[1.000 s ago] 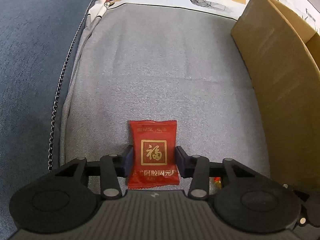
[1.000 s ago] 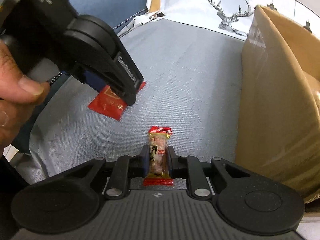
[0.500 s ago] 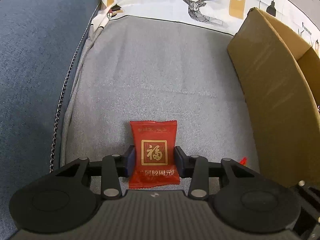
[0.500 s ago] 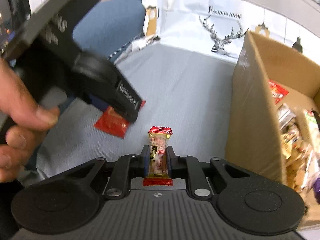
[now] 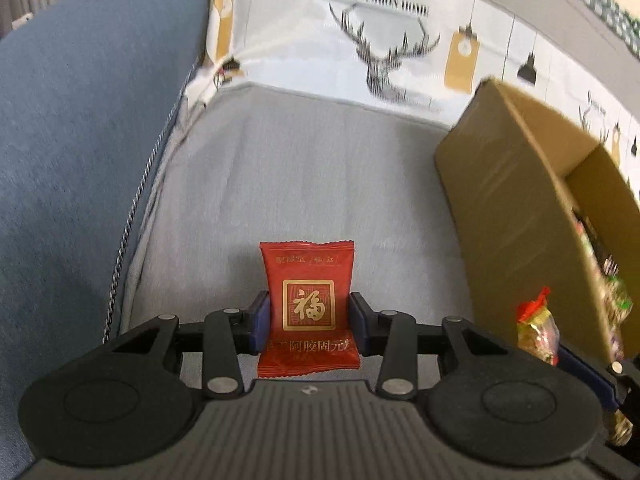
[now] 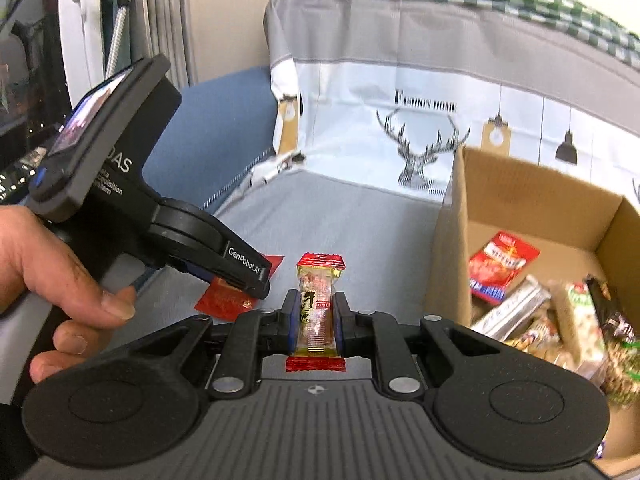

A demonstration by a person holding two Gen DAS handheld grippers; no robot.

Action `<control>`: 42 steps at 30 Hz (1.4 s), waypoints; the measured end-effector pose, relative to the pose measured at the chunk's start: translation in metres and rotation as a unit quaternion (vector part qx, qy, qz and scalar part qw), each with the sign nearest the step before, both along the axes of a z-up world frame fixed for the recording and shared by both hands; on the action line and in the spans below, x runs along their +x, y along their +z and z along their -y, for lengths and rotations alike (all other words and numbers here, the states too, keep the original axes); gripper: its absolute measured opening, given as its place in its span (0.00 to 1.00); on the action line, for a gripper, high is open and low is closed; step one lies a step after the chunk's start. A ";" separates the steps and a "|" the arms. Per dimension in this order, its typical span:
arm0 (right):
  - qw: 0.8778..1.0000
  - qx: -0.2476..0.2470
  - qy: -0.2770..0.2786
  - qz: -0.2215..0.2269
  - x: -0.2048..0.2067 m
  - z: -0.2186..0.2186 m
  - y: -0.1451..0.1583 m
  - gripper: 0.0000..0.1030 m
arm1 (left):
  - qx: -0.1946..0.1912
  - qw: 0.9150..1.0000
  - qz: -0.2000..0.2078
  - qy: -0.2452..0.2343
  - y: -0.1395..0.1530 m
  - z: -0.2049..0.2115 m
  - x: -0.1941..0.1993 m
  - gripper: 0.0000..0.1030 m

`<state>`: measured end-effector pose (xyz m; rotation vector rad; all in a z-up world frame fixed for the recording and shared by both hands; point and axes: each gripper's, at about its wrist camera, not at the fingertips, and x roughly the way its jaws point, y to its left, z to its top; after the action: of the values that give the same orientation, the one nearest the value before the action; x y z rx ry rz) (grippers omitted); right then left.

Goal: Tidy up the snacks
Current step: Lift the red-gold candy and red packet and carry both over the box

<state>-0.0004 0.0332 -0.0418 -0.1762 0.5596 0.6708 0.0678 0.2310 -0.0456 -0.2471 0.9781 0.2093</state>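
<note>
Currently: left gripper (image 5: 308, 312) clamps red sachet (image 5: 307, 300) above grey cushion (image 5: 304, 176). Right gripper (image 6: 316, 318) pinches slim candy bar (image 6: 317, 312), just left of cardboard box (image 6: 448, 248). Advice: carry each past box wall, release over snack pile (image 6: 560, 320), low drop.

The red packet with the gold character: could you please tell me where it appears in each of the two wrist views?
Left wrist view: the red packet sits at bottom centre, clamped between the left gripper fingers.
Right wrist view: it shows left of centre, partly hidden under the left gripper.
Shared landmark: the cardboard box, at the right in both views.
</note>
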 end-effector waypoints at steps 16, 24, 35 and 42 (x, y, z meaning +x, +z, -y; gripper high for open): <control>0.996 0.052 -0.002 0.078 -0.003 0.032 0.030 0.17 | 0.001 0.989 0.143 0.030 0.044 0.008 -0.007 0.44; 0.994 0.073 -0.026 0.082 0.010 0.053 0.037 0.17 | -0.017 0.982 0.188 0.026 0.058 0.026 -0.007 0.44; 0.989 0.087 -0.076 0.089 0.029 0.092 0.043 0.17 | -0.028 0.972 0.233 -0.017 0.073 0.066 0.003 0.44; 0.985 0.098 -0.114 0.087 0.043 0.120 0.044 0.17 | -0.049 0.966 0.251 -0.038 0.076 0.092 0.011 0.44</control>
<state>0.0427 -0.0864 0.0024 0.0145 0.3374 0.4782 0.0789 0.1389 0.0304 -0.3338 0.4929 0.0231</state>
